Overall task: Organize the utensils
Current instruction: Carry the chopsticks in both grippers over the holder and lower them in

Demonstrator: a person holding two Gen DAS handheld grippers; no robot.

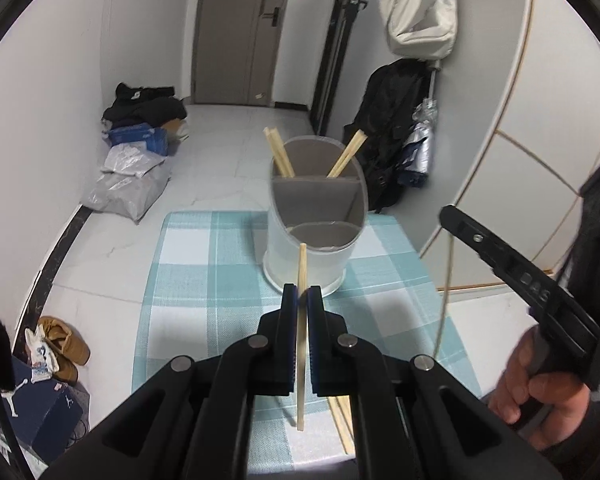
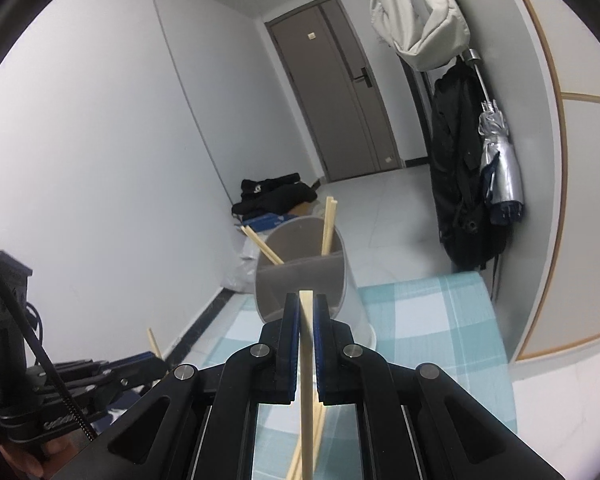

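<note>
Left wrist view: the left tongs point(image 1: 302, 294) pinch one pale wooden chopstick point(image 1: 301, 336) upright above the checked-cloth table point(image 1: 204, 280), near the grey divided plastic holder point(image 1: 314, 236); tip it into the rear compartment.

Right wrist view: the right tongs point(image 2: 307, 308) pinch another chopstick point(image 2: 307, 380); lower them one after the other.

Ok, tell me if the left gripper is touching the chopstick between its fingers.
Touching. Left wrist view: the left gripper is clamped shut on the chopstick.

Home hallway: entry door point(image 2: 342, 92), hung coats point(image 2: 458, 168), shoes point(image 1: 62, 346).
</note>
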